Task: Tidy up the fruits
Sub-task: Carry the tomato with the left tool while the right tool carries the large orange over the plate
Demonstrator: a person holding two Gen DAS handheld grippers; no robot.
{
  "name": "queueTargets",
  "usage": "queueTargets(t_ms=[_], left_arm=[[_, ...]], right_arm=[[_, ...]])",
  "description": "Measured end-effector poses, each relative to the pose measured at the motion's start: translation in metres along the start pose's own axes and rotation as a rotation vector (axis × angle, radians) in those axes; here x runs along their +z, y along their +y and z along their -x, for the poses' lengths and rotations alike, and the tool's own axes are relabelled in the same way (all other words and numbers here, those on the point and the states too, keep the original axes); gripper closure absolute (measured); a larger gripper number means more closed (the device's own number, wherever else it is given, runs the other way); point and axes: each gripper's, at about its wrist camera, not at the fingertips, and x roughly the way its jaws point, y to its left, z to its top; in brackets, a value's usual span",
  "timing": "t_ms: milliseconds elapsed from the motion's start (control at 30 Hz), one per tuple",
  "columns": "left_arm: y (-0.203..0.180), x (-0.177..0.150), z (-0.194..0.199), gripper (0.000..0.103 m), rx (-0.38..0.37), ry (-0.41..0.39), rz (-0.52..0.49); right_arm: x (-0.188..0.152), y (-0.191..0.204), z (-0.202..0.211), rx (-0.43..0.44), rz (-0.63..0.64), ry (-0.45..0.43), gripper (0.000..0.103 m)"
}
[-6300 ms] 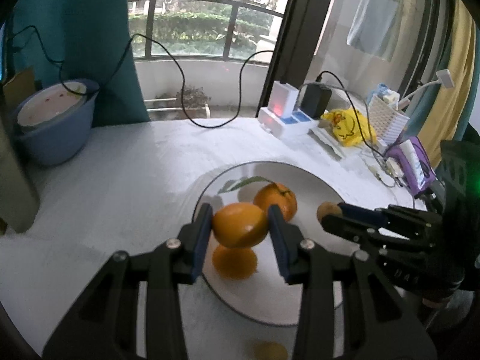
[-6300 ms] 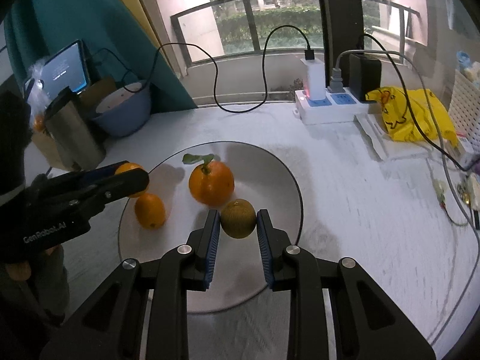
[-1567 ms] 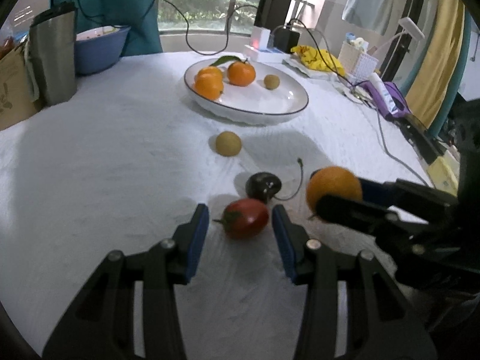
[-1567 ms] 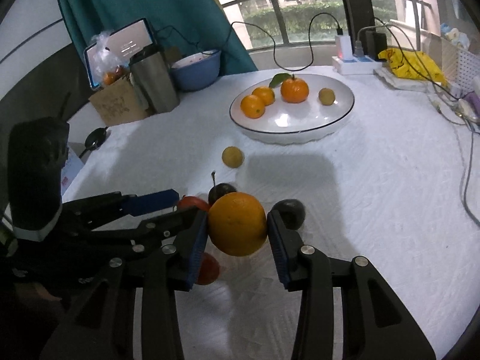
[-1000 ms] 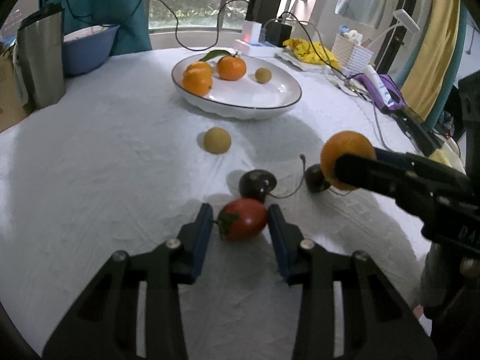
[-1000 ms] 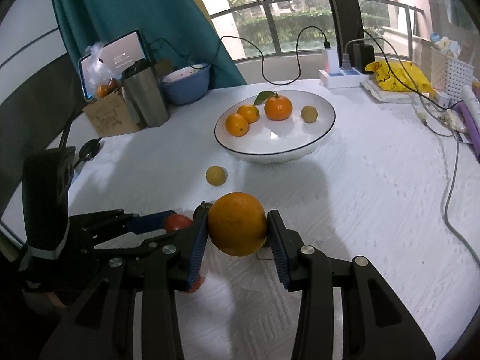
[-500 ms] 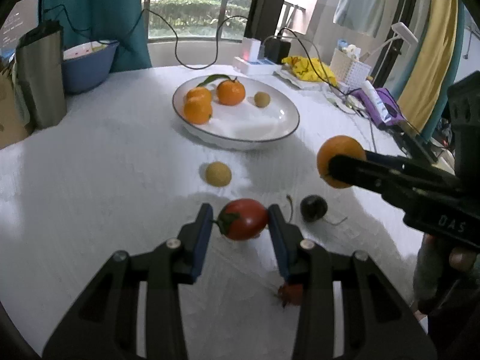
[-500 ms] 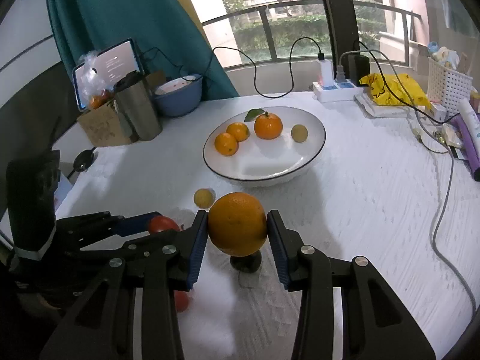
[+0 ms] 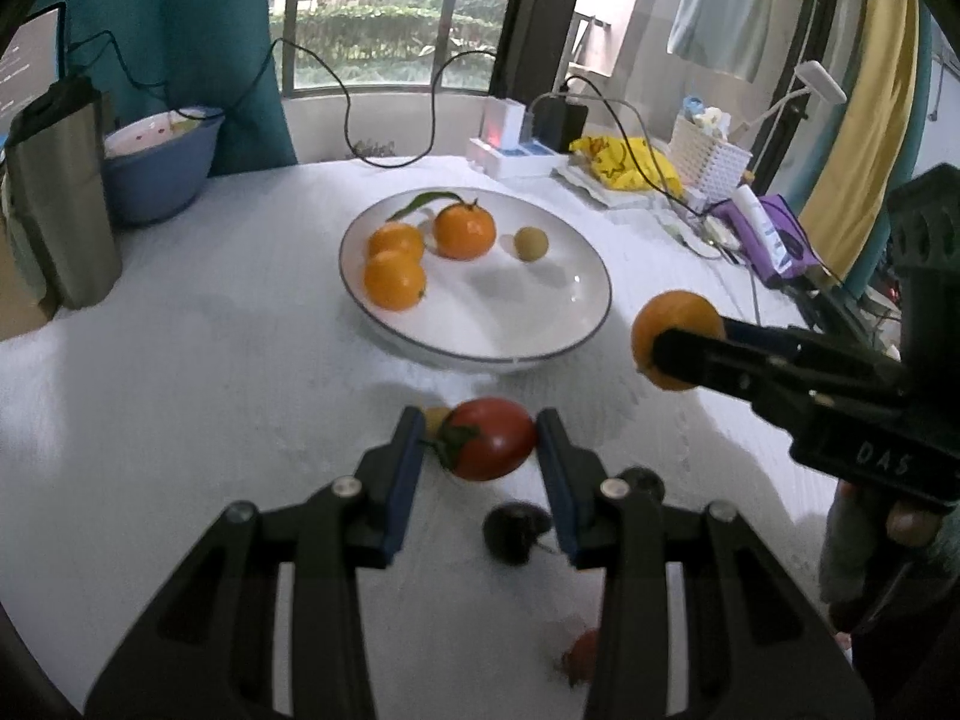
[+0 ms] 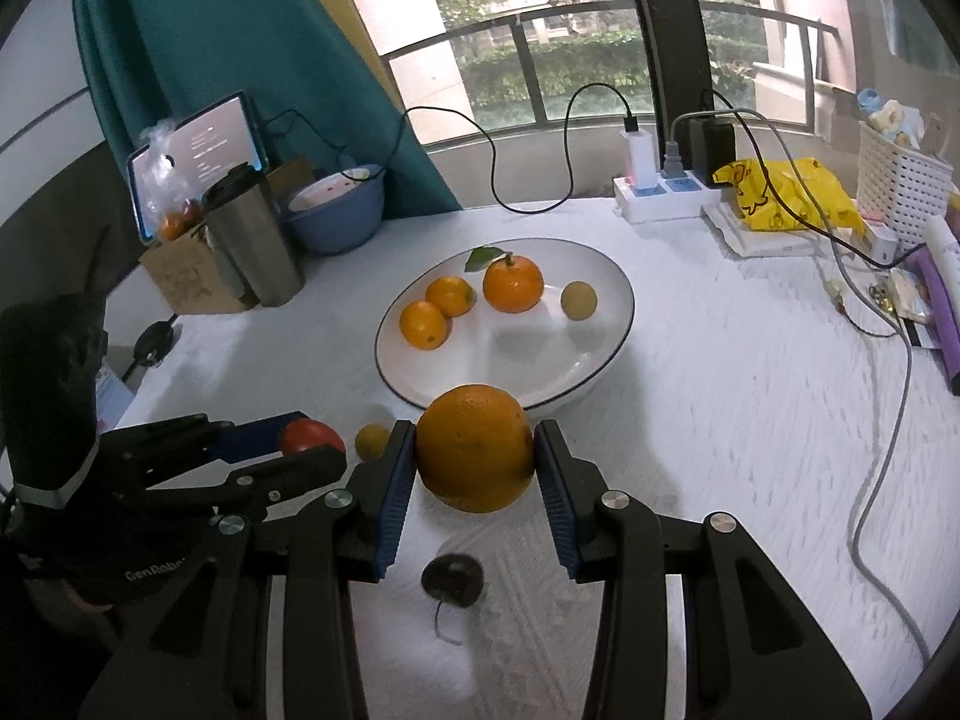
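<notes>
My left gripper (image 9: 480, 441) is shut on a red tomato (image 9: 489, 438) held above the white tablecloth, just short of the white plate (image 9: 591, 312). My right gripper (image 10: 474, 450) is shut on a large orange (image 10: 474, 447) near the plate's front rim (image 10: 621, 324); that orange (image 9: 669, 339) also shows at the right of the left wrist view. The plate holds three oranges (image 9: 462, 231) and a small yellow-green fruit (image 9: 531, 243). On the cloth lie a small yellow fruit (image 10: 372, 441), dark cherries (image 9: 516, 531) (image 10: 453, 579) and a small red fruit (image 9: 585, 654).
A steel tumbler (image 10: 255, 240), a blue bowl (image 10: 336, 210), a cardboard box and a tablet stand at the back left. A power strip (image 10: 663, 192) with cables, a yellow bag (image 10: 780, 192), a white basket (image 10: 903, 186) and a grey cable (image 10: 882, 444) sit at the right.
Both grippers have lifted their fruit off the cloth and moved toward the plate, which now looks closer. The cherries and small red fruit have dropped lower in both views.
</notes>
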Motion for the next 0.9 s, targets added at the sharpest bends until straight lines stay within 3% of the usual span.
queueTargets(t_ms=[900], left_arm=[[0.016, 0.046, -0.055, 0.064, 0.001, 0.024, 0.003]], right_arm=[[0.039, -0.036, -0.048, -0.022, -0.006, 0.031, 0.060]])
